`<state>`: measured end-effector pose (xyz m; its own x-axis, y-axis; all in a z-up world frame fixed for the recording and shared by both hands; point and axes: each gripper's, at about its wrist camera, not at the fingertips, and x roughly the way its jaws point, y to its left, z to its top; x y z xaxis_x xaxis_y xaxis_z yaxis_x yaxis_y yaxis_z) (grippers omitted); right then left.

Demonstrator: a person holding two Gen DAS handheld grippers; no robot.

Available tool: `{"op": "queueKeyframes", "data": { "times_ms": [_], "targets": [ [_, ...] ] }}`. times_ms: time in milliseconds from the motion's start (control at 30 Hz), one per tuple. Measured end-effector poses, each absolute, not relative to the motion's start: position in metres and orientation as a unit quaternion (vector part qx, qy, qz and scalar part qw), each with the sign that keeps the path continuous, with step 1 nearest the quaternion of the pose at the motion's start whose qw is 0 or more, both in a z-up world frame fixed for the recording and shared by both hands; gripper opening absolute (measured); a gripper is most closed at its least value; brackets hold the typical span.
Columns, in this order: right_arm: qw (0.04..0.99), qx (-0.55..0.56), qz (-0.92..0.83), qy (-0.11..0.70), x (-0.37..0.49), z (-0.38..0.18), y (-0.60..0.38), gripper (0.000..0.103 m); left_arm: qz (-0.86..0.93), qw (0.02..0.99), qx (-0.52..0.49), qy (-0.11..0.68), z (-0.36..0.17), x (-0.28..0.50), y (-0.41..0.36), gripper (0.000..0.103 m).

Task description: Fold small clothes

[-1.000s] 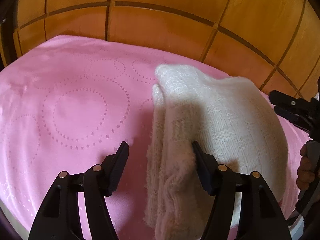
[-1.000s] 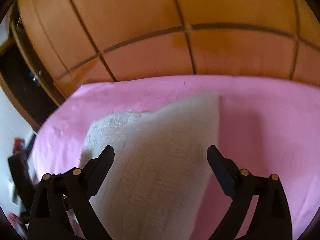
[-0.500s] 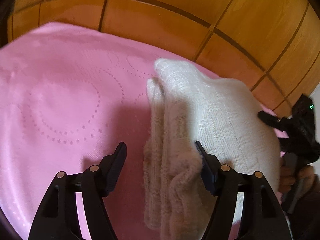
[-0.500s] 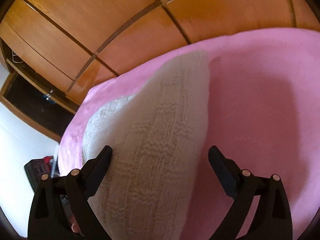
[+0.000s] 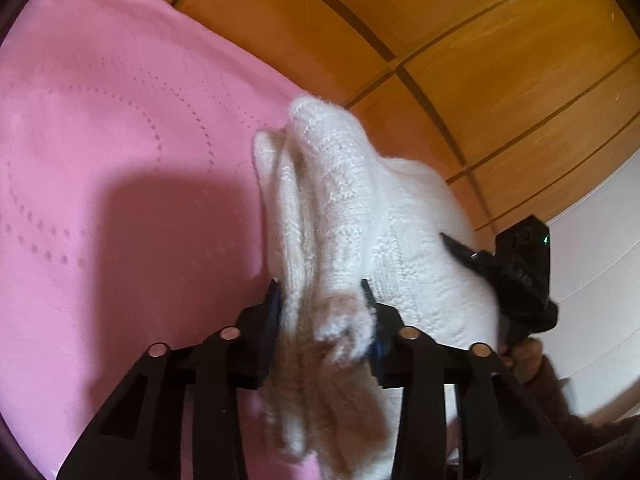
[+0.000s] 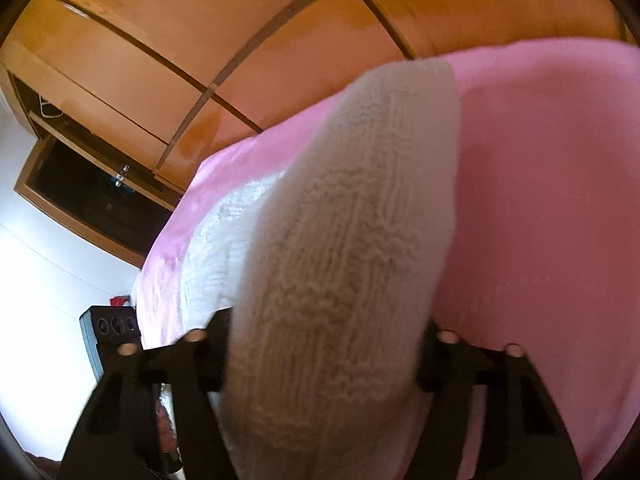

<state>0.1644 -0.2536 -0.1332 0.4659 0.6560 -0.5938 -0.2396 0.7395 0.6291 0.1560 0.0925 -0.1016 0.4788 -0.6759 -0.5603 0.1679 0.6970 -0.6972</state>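
Note:
A cream-white knitted garment [image 5: 360, 216] lies folded on a pink bedspread [image 5: 120, 160]. My left gripper [image 5: 320, 296] is shut on its bunched left edge. My right gripper shows in the left wrist view [image 5: 516, 272] at the garment's right side. In the right wrist view the garment [image 6: 352, 240] fills the space between my right gripper's [image 6: 324, 328] fingers, which press against its thick fold and hold it raised off the bedspread [image 6: 540, 200].
Orange wooden wardrobe panels [image 5: 460, 40] stand right behind the bed. A dark open compartment [image 6: 92, 196] and a white wall [image 6: 40, 280] are at the left in the right wrist view. The person's hand [image 5: 524, 356] holds the right gripper.
Both grippers have closed from wide open onto the garment. The left one pinched its left edge, the right one its right fold. Both views tilted, and the garment bunched upward.

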Motion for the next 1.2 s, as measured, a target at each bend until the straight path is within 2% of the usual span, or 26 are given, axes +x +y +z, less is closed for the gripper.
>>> {"op": "queueKeyframes", "data": {
  "times_ms": [233,400,567,667,733,800,867,900,933,1000,1033,1200],
  "targets": [
    [0.856,0.233,0.262,0.380,0.116,-0.093,-0.286,0.051,-0.310,0.802,-0.272,0.432,-0.077,0.152,0.048,0.032],
    [0.882,0.250,0.212,0.339,0.079,-0.070,-0.356,0.051,-0.379,0.777,-0.223,0.450,-0.064,0.164,-0.046,0.032],
    [0.898,0.282,0.124,0.316,0.042,-0.070,-0.448,0.051,-0.435,0.752,-0.154,0.470,-0.055,0.178,-0.158,0.032],
    [0.896,0.291,0.051,0.330,0.029,-0.092,-0.496,0.057,-0.444,0.749,-0.089,0.484,-0.058,0.179,-0.217,0.030],
    [0.888,0.296,0.013,0.353,0.026,-0.113,-0.515,0.065,-0.421,0.764,-0.027,0.489,-0.064,0.177,-0.253,0.030],
    [0.877,0.311,-0.013,0.365,0.020,-0.132,-0.528,0.078,-0.404,0.777,0.003,0.483,-0.067,0.174,-0.271,0.032],
    [0.880,0.320,-0.031,0.349,0.008,-0.135,-0.535,0.085,-0.389,0.790,0.016,0.473,-0.065,0.166,-0.276,0.033],
    [0.886,0.313,-0.044,0.339,-0.001,-0.129,-0.537,0.085,-0.382,0.797,0.024,0.467,-0.063,0.163,-0.277,0.032],
    [0.891,0.304,-0.055,0.332,-0.007,-0.123,-0.537,0.084,-0.375,0.804,0.031,0.460,-0.060,0.162,-0.281,0.033],
    [0.903,0.280,-0.082,0.314,-0.021,-0.106,-0.535,0.074,-0.365,0.815,0.039,0.448,-0.058,0.147,-0.277,0.033],
    [0.910,0.266,-0.084,0.305,-0.028,-0.095,-0.528,0.071,-0.357,0.821,0.044,0.444,-0.056,0.145,-0.279,0.033],
    [0.928,0.178,-0.079,0.316,-0.028,-0.071,-0.482,0.045,-0.323,0.831,0.056,0.450,-0.066,0.142,-0.277,0.033]
  ]
}}
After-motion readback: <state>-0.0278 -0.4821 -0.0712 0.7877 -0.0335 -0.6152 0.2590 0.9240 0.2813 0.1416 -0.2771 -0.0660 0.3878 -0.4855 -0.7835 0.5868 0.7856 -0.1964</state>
